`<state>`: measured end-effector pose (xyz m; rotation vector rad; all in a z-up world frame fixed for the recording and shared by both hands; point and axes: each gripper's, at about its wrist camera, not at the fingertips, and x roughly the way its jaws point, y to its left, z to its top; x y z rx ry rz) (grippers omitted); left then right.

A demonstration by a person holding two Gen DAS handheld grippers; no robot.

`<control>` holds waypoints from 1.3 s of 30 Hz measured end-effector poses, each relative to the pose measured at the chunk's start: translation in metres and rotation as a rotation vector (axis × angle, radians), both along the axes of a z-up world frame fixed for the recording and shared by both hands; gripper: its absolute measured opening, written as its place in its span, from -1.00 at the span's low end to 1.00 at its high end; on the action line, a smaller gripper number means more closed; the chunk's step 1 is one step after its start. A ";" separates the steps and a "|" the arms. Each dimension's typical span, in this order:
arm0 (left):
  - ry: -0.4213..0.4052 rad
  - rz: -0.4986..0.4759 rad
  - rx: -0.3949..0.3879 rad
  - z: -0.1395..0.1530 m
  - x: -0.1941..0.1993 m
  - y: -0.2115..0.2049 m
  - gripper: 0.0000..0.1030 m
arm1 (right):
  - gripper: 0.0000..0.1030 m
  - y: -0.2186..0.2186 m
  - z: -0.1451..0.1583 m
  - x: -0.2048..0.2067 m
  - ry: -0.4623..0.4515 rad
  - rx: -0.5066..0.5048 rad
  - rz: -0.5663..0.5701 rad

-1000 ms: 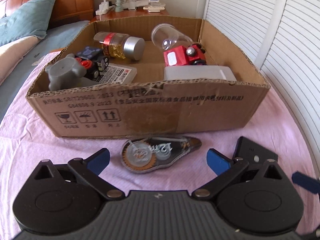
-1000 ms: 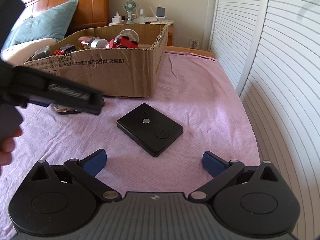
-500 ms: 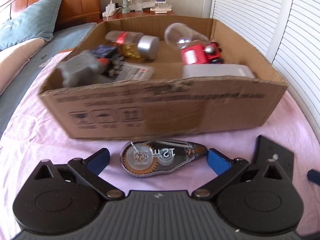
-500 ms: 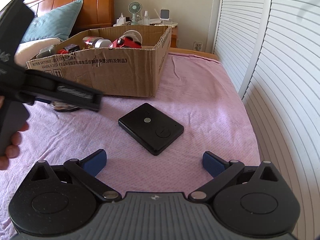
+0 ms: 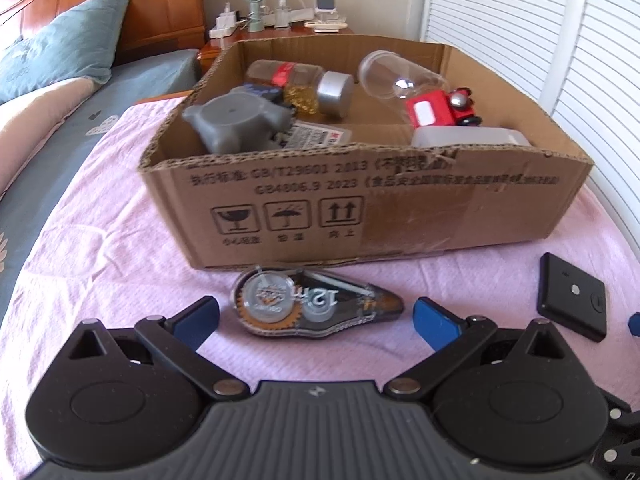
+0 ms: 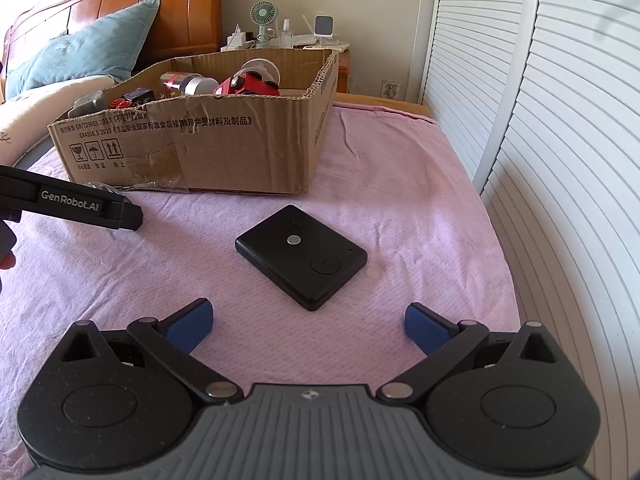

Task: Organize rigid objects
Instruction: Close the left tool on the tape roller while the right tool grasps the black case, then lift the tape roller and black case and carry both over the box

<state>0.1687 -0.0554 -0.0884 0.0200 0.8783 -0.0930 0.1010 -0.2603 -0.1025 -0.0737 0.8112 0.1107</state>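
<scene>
While both claws gape wide and hold nothing, the left claw point(image 5: 316, 314) sits just short of the correction tape dispenser point(image 5: 316, 306), which lies on the pink bedspread point(image 6: 400, 200) against the cardboard box point(image 5: 400, 208). Right claw point(image 6: 308, 322) faces the flat black device point(image 6: 301, 255), apart from the box.

Clear tape dispenser point(image 5: 316, 306) flat beside box point(image 5: 400, 208)
</scene>
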 end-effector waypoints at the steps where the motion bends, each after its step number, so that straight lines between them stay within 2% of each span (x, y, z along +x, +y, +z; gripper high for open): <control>1: -0.003 -0.014 -0.003 0.000 0.000 -0.001 0.94 | 1.00 0.000 0.000 0.000 0.003 0.000 0.002; 5: -0.024 -0.077 0.001 0.002 0.001 -0.001 0.73 | 1.00 0.002 0.002 0.002 0.026 0.003 0.015; 16: -0.017 -0.143 -0.003 0.001 -0.002 0.016 0.73 | 1.00 0.034 0.004 0.024 0.036 0.008 0.107; 19: -0.016 -0.152 -0.004 0.001 -0.001 0.020 0.73 | 1.00 0.036 0.004 0.035 0.021 0.044 0.127; 26: -0.021 -0.179 -0.004 0.001 -0.003 0.024 0.73 | 1.00 0.035 0.007 0.060 0.038 0.082 0.081; 30: -0.025 -0.199 -0.003 0.001 -0.003 0.026 0.74 | 0.70 0.042 0.007 0.062 0.029 0.013 0.031; 33: -0.030 -0.217 0.000 0.001 -0.002 0.028 0.74 | 0.58 0.043 0.008 0.062 0.029 -0.003 0.016; 39: -0.028 -0.268 0.005 0.001 0.004 0.031 0.78 | 0.58 0.042 0.009 0.063 0.041 -0.005 0.020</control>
